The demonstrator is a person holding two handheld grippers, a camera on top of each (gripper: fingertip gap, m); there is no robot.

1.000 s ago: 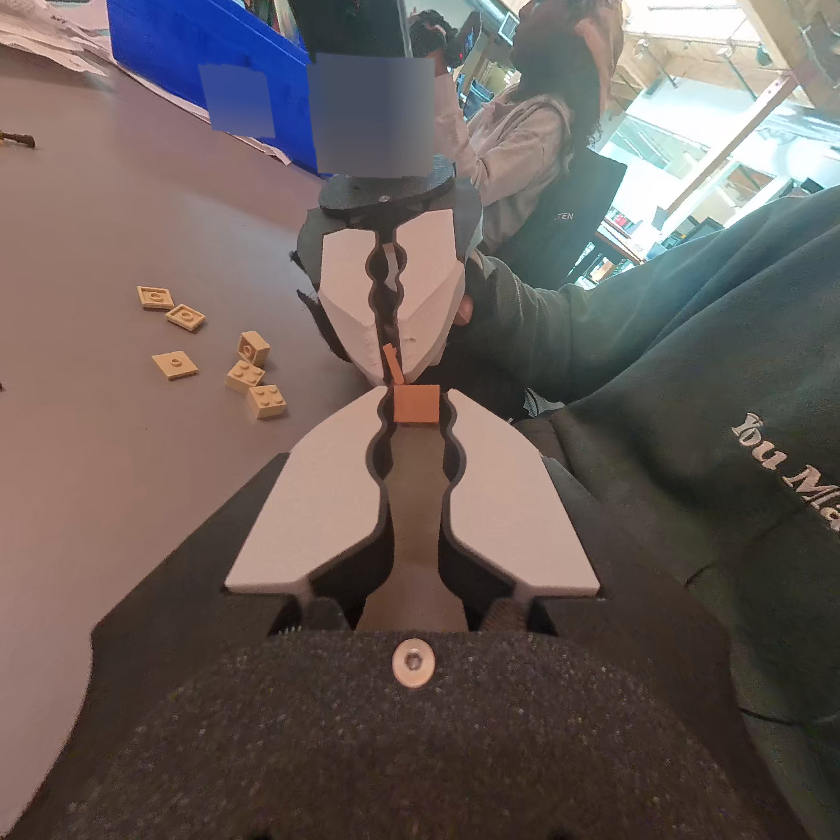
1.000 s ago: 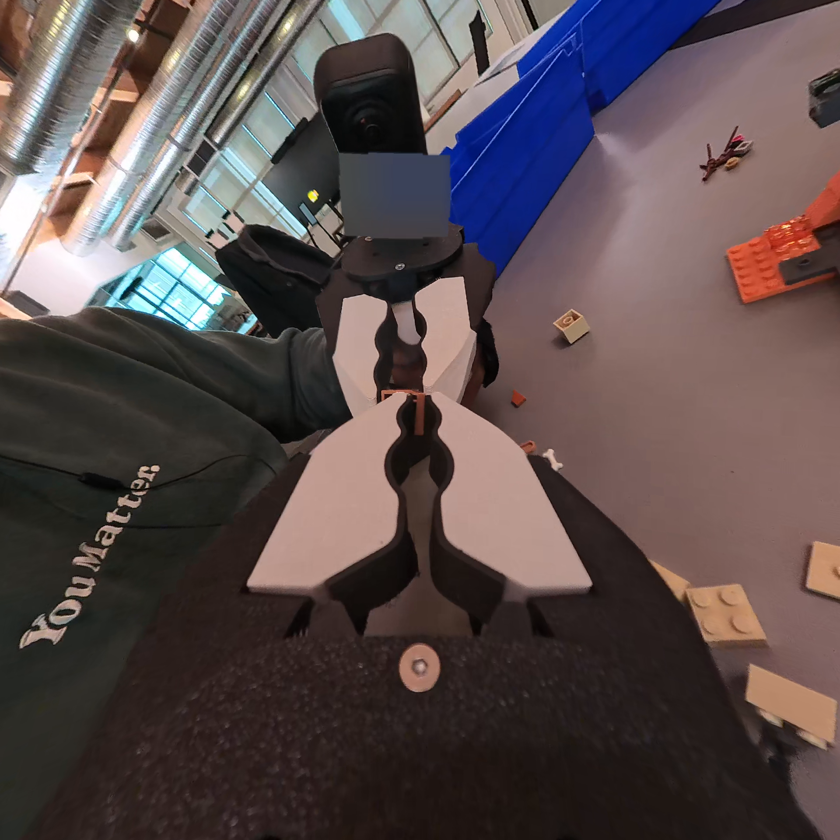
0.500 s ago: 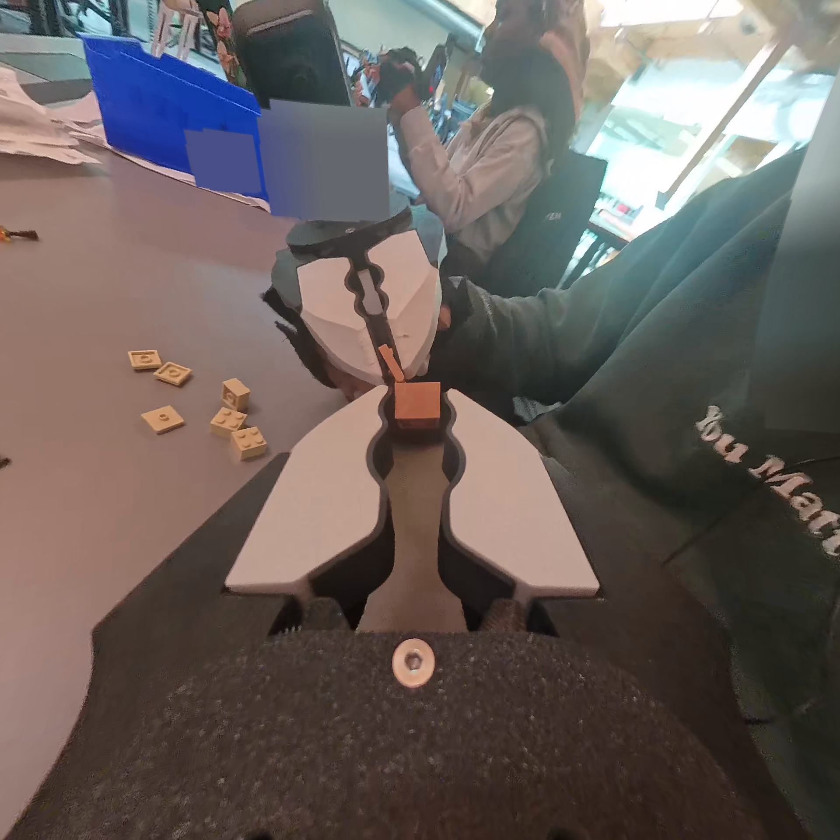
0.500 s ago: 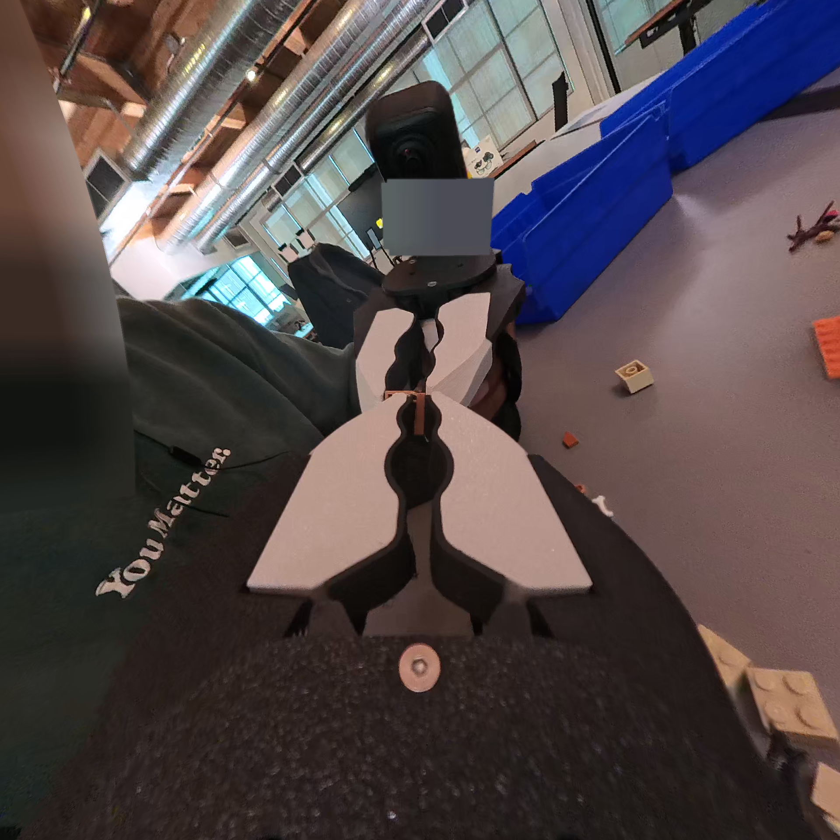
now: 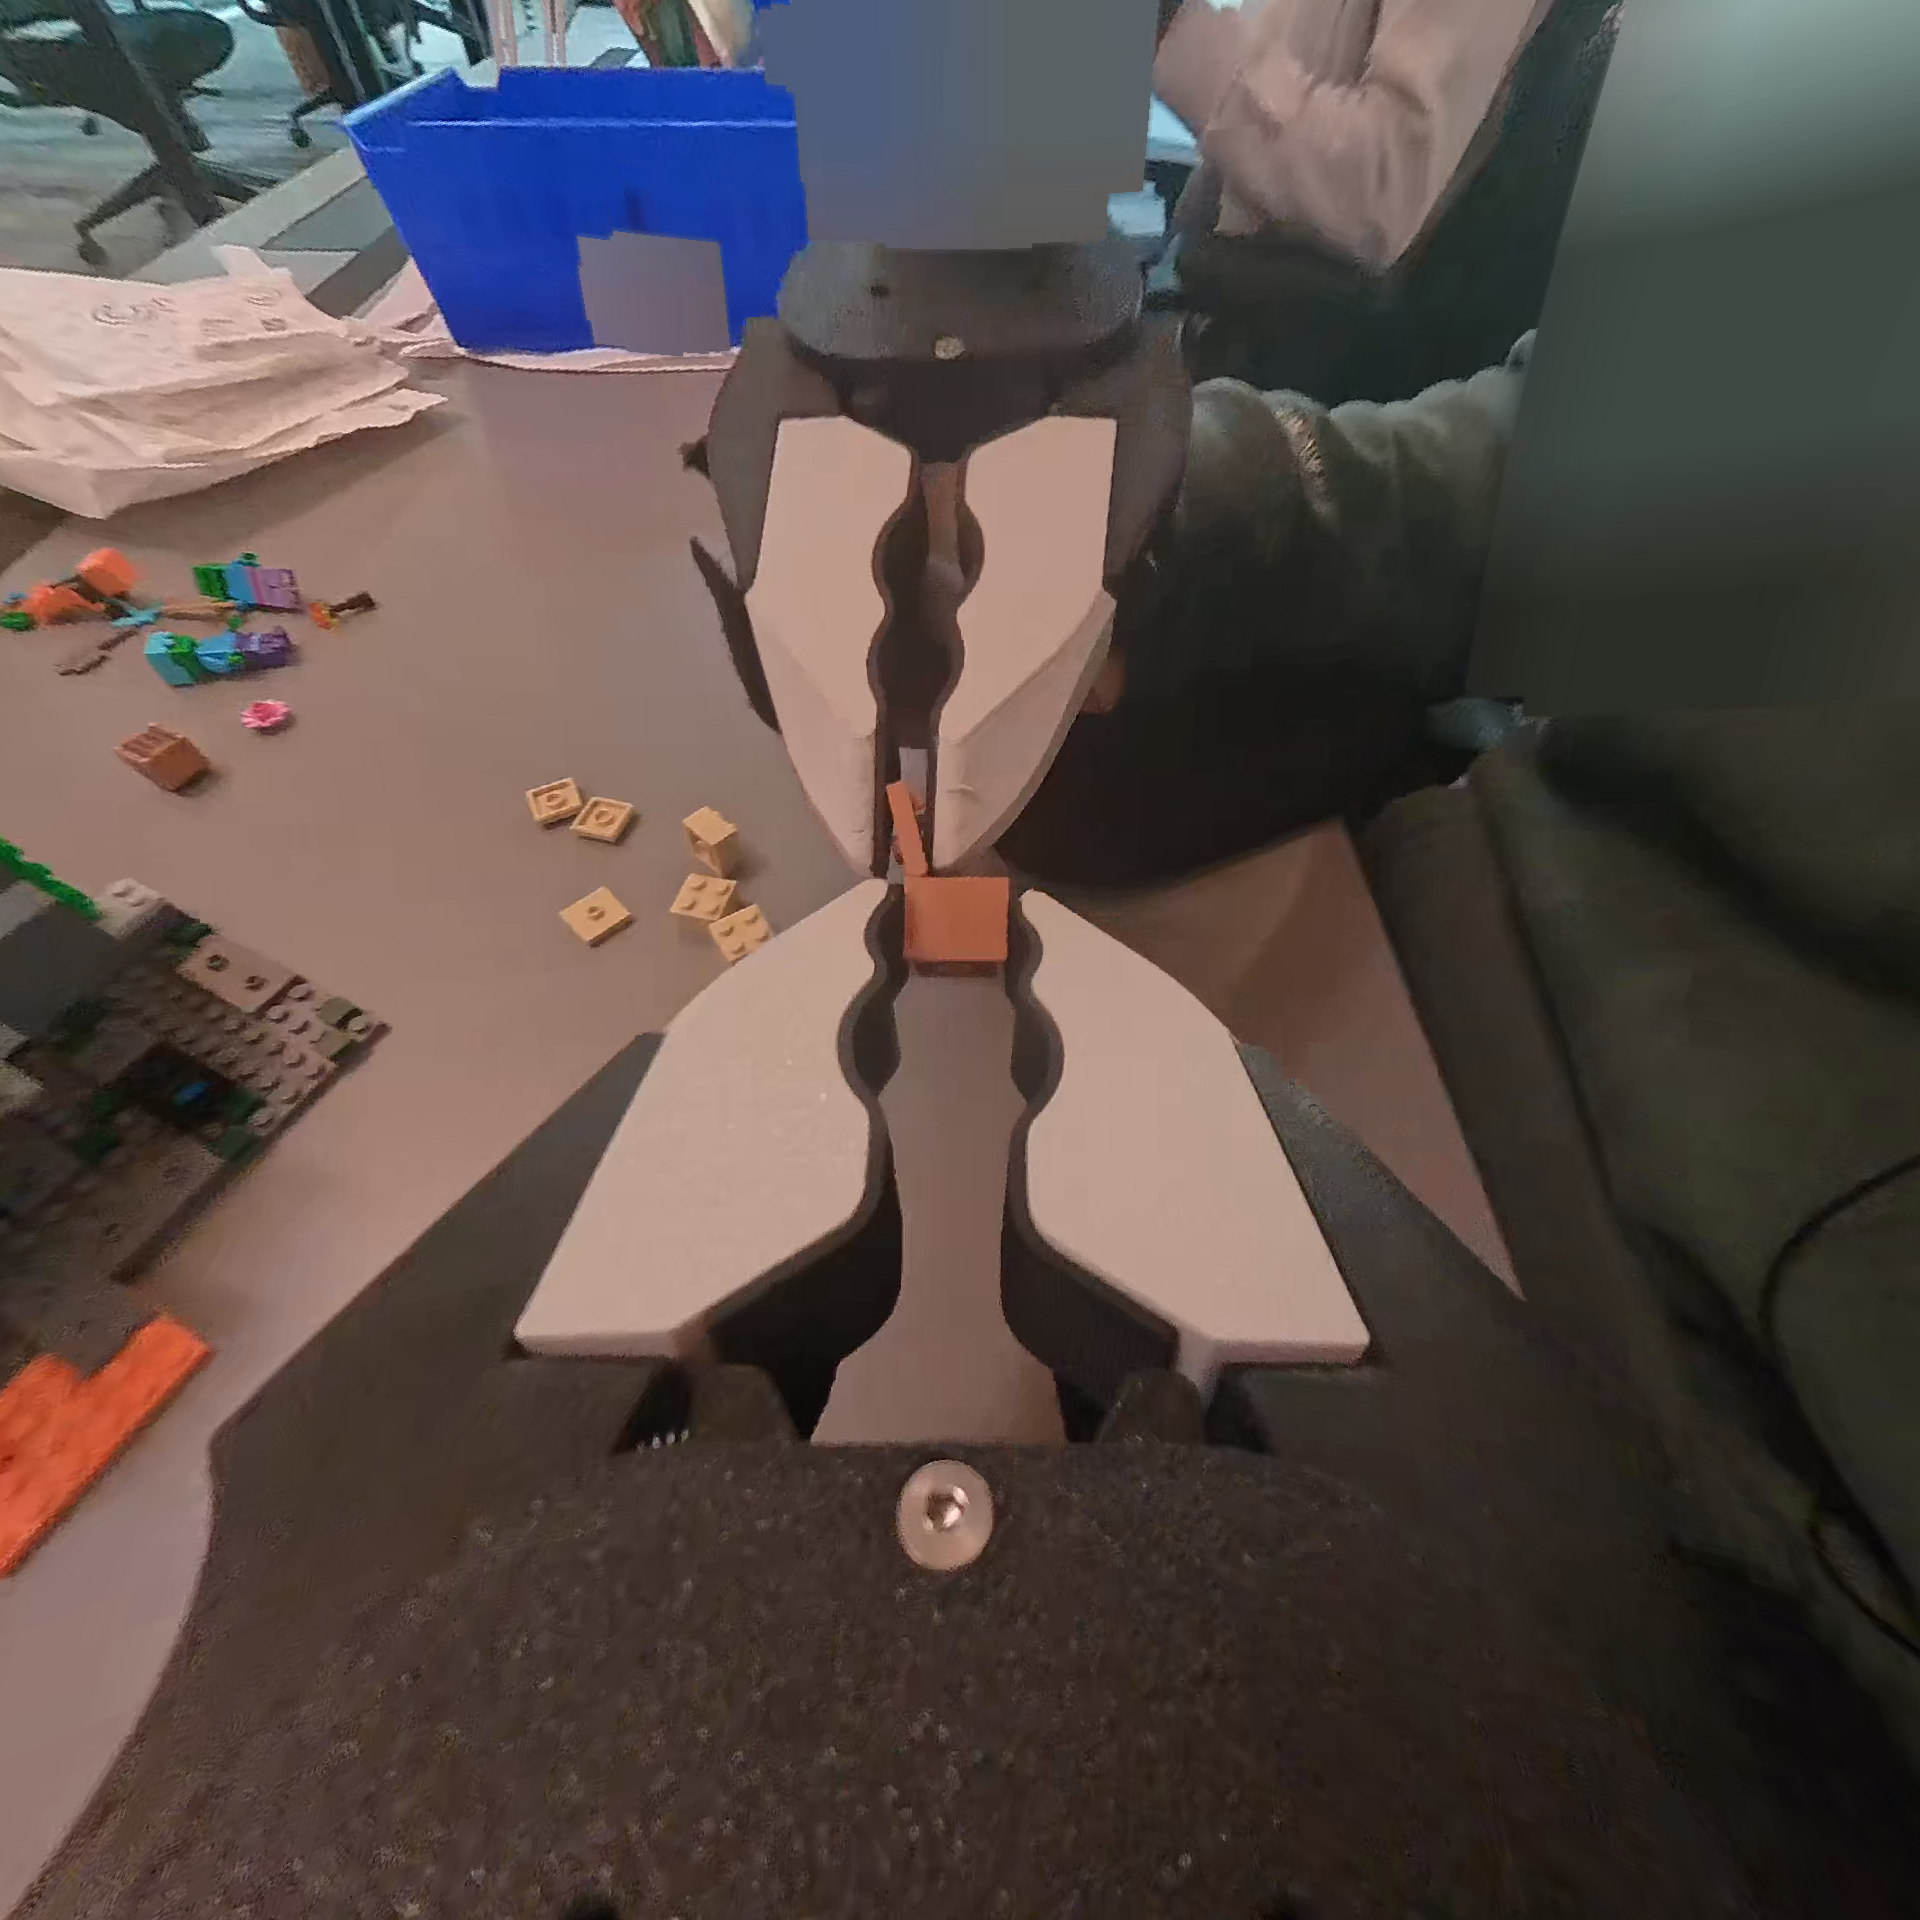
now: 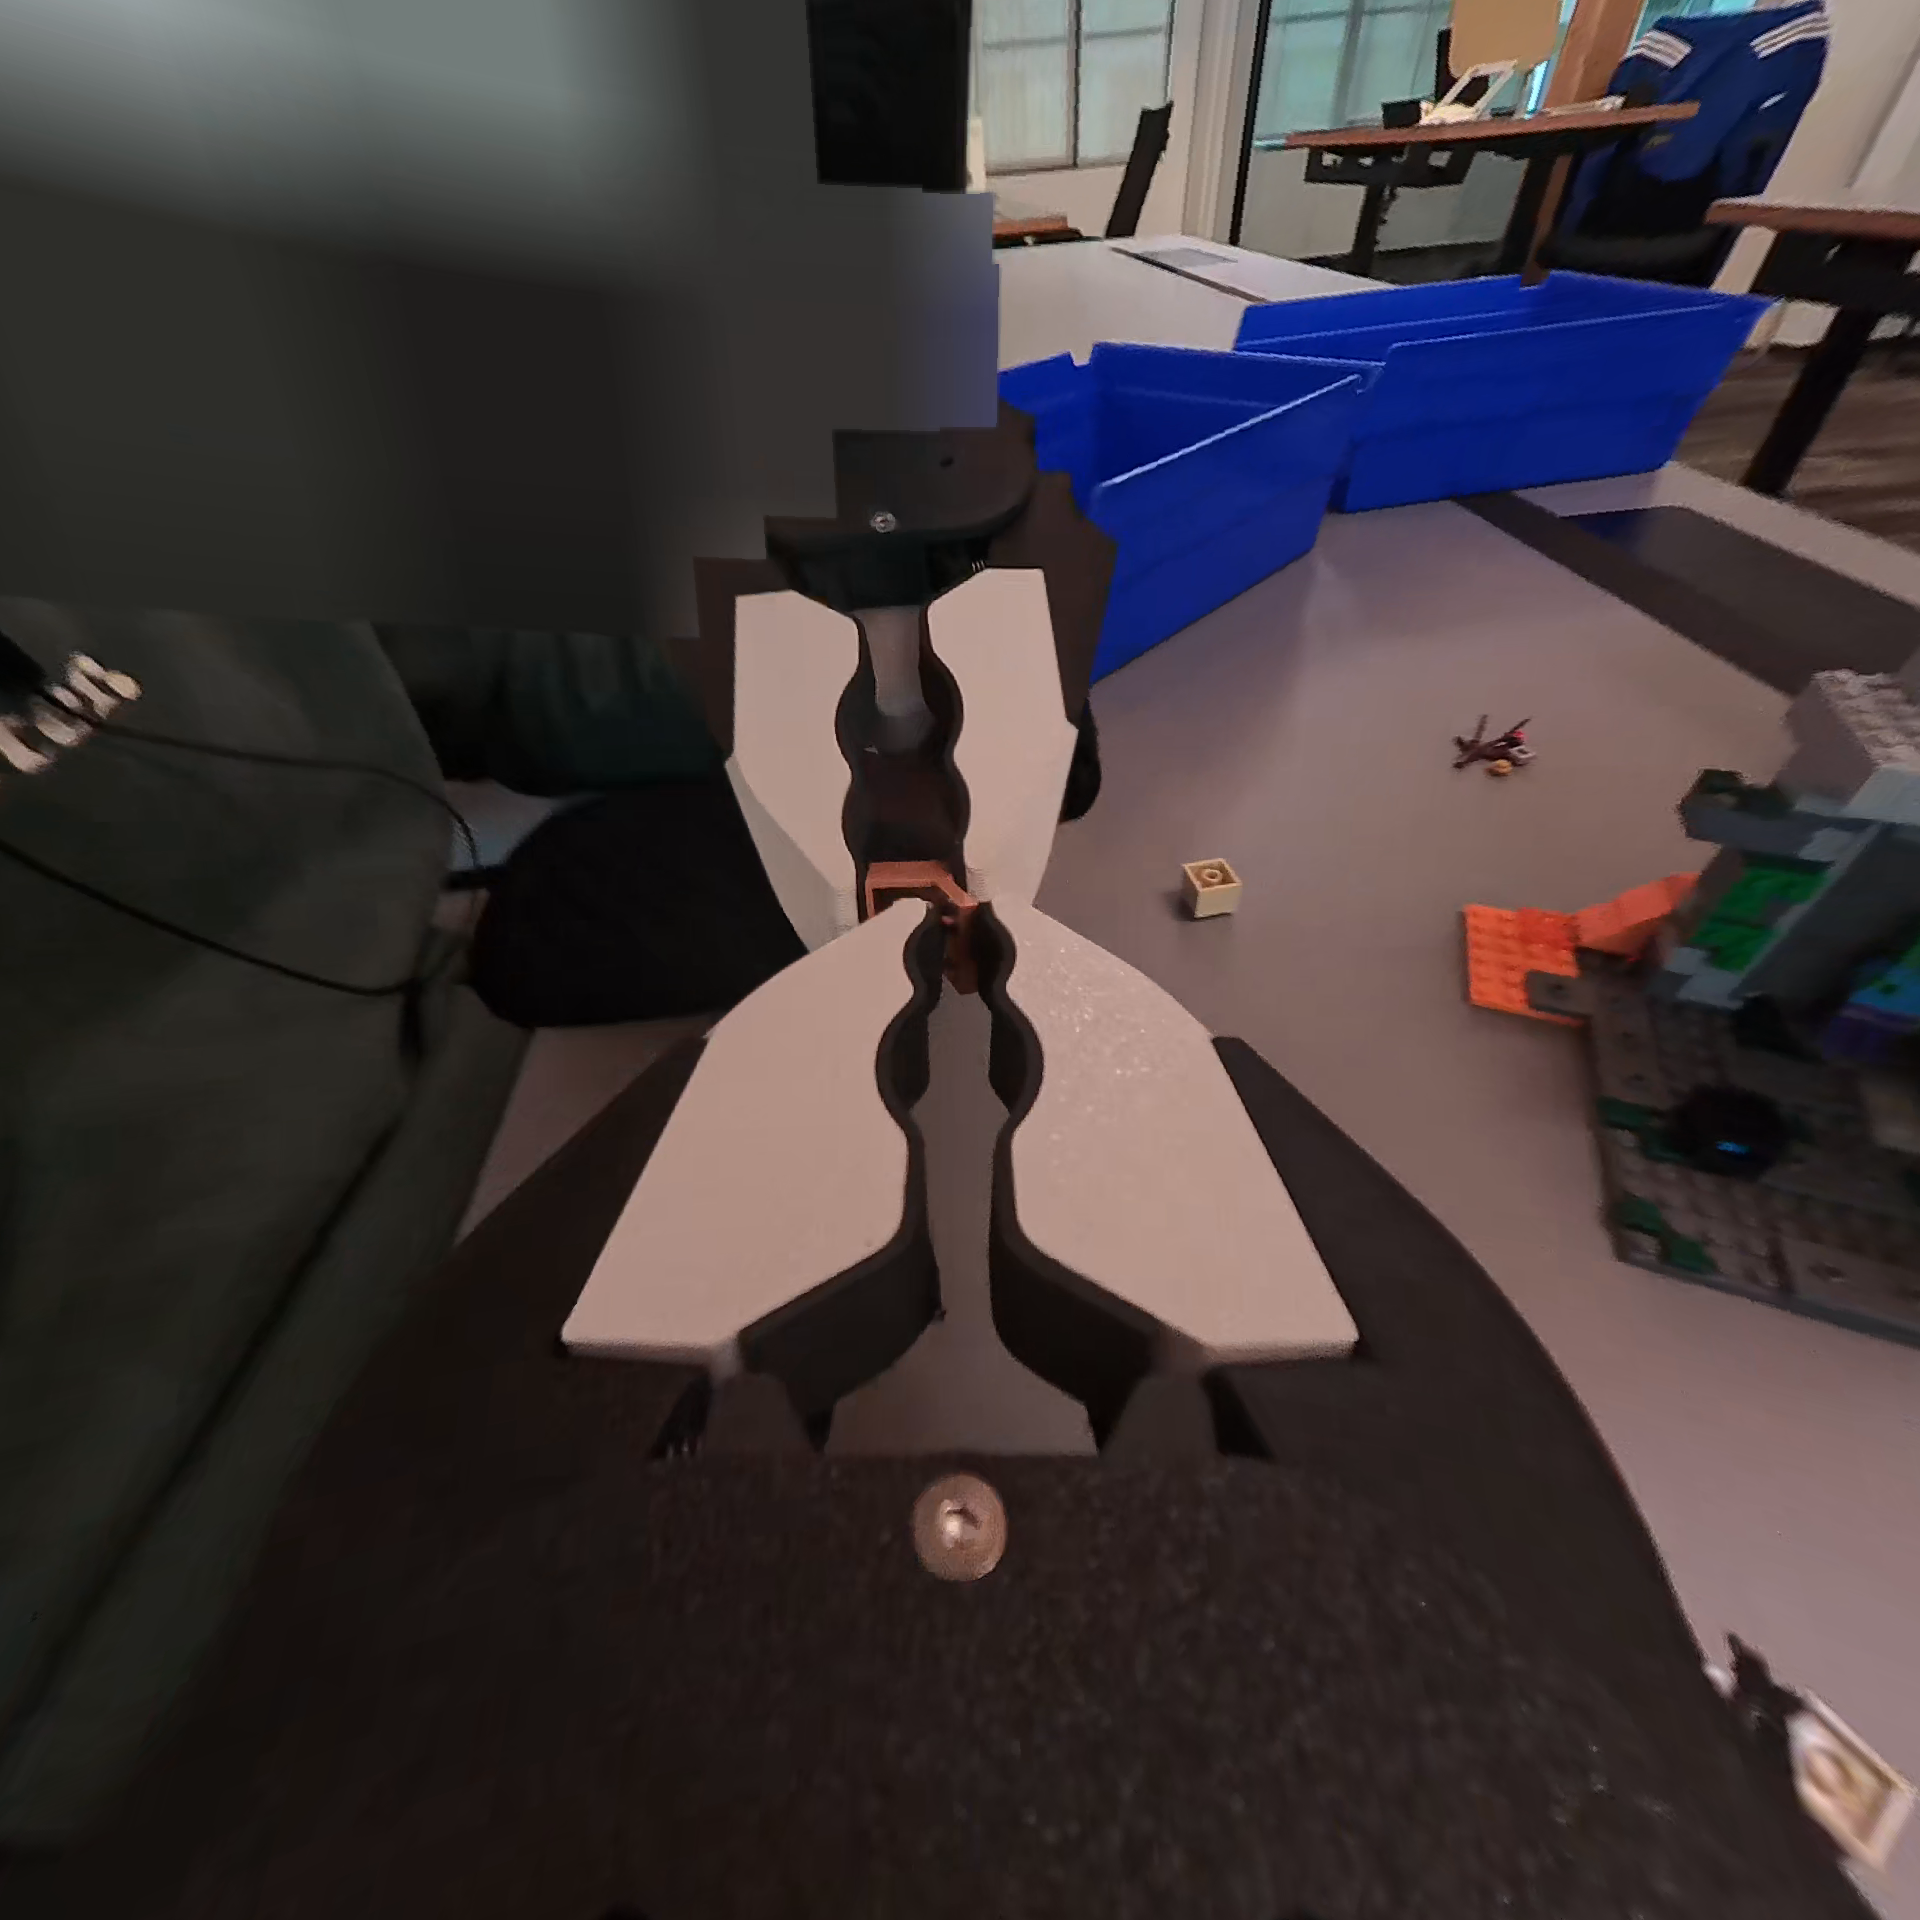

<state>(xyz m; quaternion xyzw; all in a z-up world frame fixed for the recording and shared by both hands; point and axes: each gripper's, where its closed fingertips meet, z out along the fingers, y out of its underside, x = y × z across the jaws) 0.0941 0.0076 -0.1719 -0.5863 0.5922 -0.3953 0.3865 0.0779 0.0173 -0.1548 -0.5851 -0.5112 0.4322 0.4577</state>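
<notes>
My left gripper (image 5: 951,920) is shut on a small orange-brown square brick (image 5: 958,916), held above the grey table. My right gripper (image 5: 906,854) faces it tip to tip and is shut on a thin orange-brown piece (image 5: 907,831), whose lower end meets the brick's top left corner. In the right wrist view my right gripper (image 6: 951,927) pinches the thin piece (image 6: 964,948) on edge. The left gripper (image 6: 906,883) is opposite, with the brick (image 6: 902,889) showing its hollow side. Whether the two pieces are joined I cannot tell.
Several tan plates and bricks (image 5: 665,873) lie on the table (image 5: 468,623) to the left. A grey brick build (image 6: 1766,987) with an orange plate (image 6: 1517,951) stands nearby, as do a lone tan brick (image 6: 1211,888), coloured loose pieces (image 5: 187,623), papers (image 5: 177,384) and blue bins (image 6: 1195,478). A dark green sleeve (image 5: 1662,1039) is close. My left and right fingertips are right by each other. Both grippers' tips are roughly 25 cm from the grey brick build (image 6: 1766,987).
Both grippers have swung together, so the table now looks level and the brick build has come into view. Each still grips its piece, tip to tip as before.
</notes>
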